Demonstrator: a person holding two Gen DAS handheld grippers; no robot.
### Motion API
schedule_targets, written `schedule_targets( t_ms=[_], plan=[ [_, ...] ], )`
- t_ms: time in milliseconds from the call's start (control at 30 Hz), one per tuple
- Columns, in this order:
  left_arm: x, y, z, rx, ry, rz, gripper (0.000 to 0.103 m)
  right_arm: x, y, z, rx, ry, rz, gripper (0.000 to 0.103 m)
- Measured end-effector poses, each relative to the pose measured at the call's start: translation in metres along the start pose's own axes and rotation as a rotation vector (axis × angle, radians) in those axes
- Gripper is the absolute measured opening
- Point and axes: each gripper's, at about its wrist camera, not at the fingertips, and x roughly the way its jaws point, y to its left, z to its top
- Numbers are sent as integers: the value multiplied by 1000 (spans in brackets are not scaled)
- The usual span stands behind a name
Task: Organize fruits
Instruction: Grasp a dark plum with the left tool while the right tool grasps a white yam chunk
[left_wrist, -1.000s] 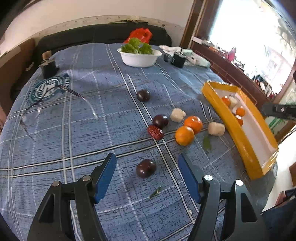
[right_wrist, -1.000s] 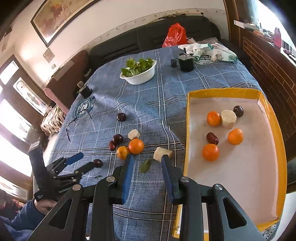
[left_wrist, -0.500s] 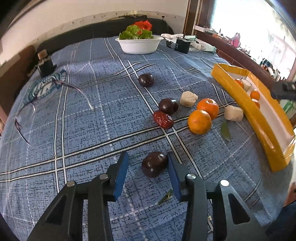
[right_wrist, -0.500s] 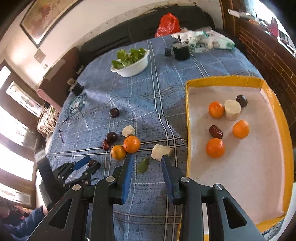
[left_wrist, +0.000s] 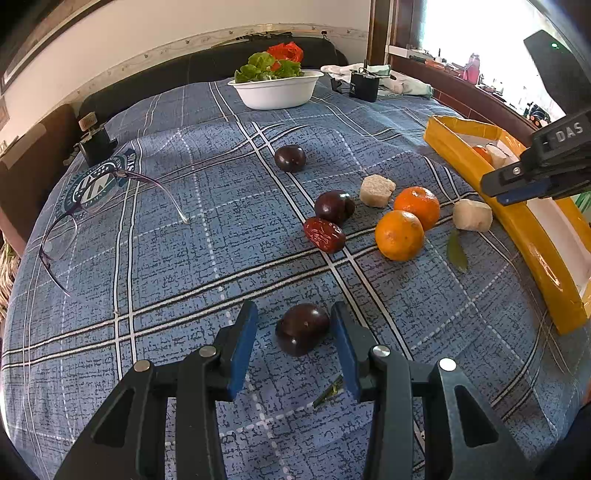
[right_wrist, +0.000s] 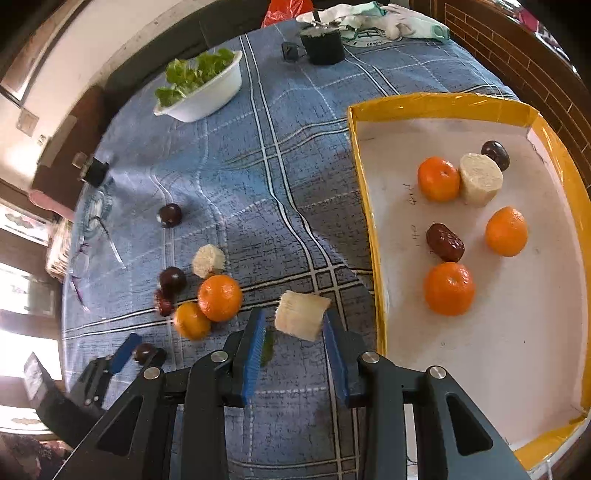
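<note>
Left gripper (left_wrist: 293, 334), low in frame, has just narrowed its blue ribbed pads round a glossy dark plum (left_wrist: 302, 328) on the plaid cloth (left_wrist: 184, 258), gaps showing. Right gripper (right_wrist: 295, 332) brackets a pale fibrous cylinder chunk (right_wrist: 301, 319) at lower centre, beside the yellow-rimmed tray (right_wrist: 373, 236); contact unclear.

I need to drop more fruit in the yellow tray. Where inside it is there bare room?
The tray floor is bare along its near half, below the lowest orange. The far half is crowded.
</note>
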Motion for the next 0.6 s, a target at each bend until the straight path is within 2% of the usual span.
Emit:
schedule_targets(
  t_ms=[67,433,500,600],
  plan=[
    [0,0,0,1,0,0,40,5,-1,2,12,18,-31,37],
    [0,0,0,0,0,0,40,25,8,6,-15,41,-75,37],
    [-1,3,0,-17,-5,14,24,23,7,3,-18,35,-66,37],
    [-2,11,0,-59,-11,-4,23,14,6,-4,-13,19,-19,37]
  ],
)
